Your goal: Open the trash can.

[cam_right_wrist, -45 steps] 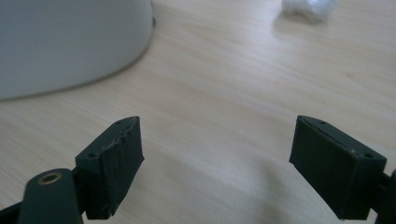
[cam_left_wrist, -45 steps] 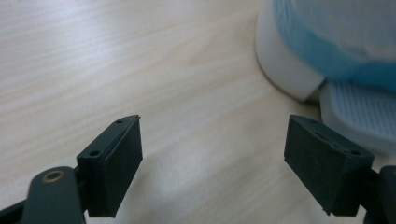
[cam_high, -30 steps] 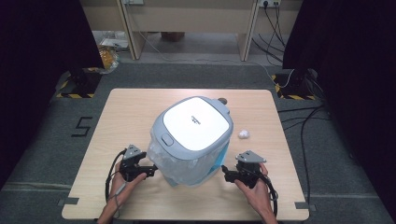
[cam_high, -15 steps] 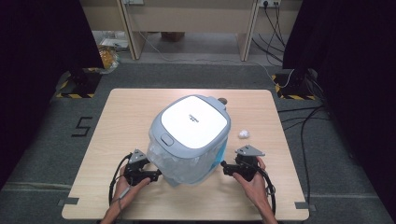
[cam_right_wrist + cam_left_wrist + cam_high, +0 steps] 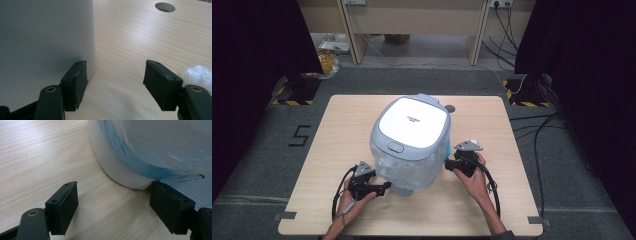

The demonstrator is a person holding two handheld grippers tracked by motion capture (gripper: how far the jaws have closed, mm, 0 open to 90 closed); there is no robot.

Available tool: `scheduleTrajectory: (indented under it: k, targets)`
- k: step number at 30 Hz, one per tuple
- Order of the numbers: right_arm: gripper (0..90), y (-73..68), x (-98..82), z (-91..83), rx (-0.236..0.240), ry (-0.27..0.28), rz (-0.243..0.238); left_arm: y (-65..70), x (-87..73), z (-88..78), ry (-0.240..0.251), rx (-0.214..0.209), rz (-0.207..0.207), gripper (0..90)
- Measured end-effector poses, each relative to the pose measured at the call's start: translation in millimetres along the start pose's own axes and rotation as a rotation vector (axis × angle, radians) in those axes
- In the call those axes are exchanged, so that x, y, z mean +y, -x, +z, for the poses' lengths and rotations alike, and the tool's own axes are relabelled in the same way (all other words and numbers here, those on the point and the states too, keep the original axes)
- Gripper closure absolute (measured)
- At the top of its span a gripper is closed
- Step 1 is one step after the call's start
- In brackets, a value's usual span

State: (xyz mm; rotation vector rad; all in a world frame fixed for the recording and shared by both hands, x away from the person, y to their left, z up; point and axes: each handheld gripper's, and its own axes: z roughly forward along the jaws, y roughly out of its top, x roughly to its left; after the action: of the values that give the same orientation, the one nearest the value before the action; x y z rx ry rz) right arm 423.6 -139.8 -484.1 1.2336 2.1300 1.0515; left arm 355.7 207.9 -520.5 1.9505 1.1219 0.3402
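Note:
A white and grey lidded appliance [image 5: 412,122] stands mid-table, its lower body wrapped in clear, blue-tinted plastic [image 5: 407,170]. My left gripper [image 5: 387,186] lies at its near-left foot. In the left gripper view its jaws [image 5: 113,186] stand open and have just been opening; only bare table lies between them, with the white base [image 5: 112,165] and plastic [image 5: 162,145] just ahead. My right gripper [image 5: 447,164] is at the appliance's right side. Its jaws [image 5: 115,63] are open and have just been closing, the left one beside the white wall [image 5: 50,37], with nothing between them.
The wooden table [image 5: 512,200] has a round cable hole [image 5: 450,108] behind the appliance [image 5: 165,7]. A crumpled white wad [image 5: 197,75] lies just outside my right gripper's right jaw. Cables trail from both grippers toward the near edge.
My right gripper has slid left to the appliance's side and now covers the white wad in the high view. My left gripper has barely shifted.

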Motion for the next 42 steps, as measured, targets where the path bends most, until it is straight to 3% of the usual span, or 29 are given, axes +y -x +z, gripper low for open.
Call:
scheduleTrajectory:
  k: [2, 7, 8, 14, 19, 24, 28, 30, 34, 36, 42]
  targets:
    - [34.8, 3.0, 2.2, 7.0, 0.022, 0.009, 0.043, 0.1, 0.7, 0.3, -0.007, 0.003, 0.007, 21.3]
    - [34.8, 7.1, 8.7, 18.1, 0.046, 0.013, 0.054, 0.5, 0.9, 2.1, -0.002, -0.001, -0.001, 20.0]
    - [35.3, 7.5, 10.7, 23.4, 0.057, 0.024, 0.081, 0.5, 1.6, 2.8, -0.004, 0.0, 0.002, 19.3]
    - [36.9, 8.0, 18.6, 33.2, 0.065, 0.023, 0.065, -1.5, 3.1, 5.6, -0.008, 0.002, -0.006, 15.3]
    - [37.4, 12.6, 16.9, 41.1, 0.121, 0.038, 0.149, -4.0, 5.6, 7.1, -0.009, 0.018, -0.005, 14.9]
    - [37.0, 15.3, 16.7, 46.9, 0.14, 0.049, 0.183, -6.4, 7.7, 10.3, -0.001, 0.018, -0.015, 14.9]
    - [28.3, 15.0, 22.1, 47.8, 0.101, 0.036, 0.143, -4.9, 6.3, 9.2, 0.005, 0.022, -0.007, 18.2]
    - [24.2, 16.8, 23.9, 43.9, 0.101, 0.043, 0.157, -3.9, 5.1, 4.9, 0.005, 0.015, -0.005, 19.7]
    - [22.7, 18.9, 22.5, 31.9, 0.045, 0.025, 0.098, 0.3, 2.0, -6.6, 0.026, 0.005, 0.0, 19.2]
    - [22.5, 19.4, 21.5, 29.2, 0.042, 0.026, 0.099, 2.5, 0.6, -10.4, 0.036, -0.004, -0.006, 19.2]
    - [21.0, 21.9, 9.6, 1.9, 0.0, 0.023, 0.048, 21.5, -8.7, -22.9, 0.066, -0.071, 0.014, 23.1]
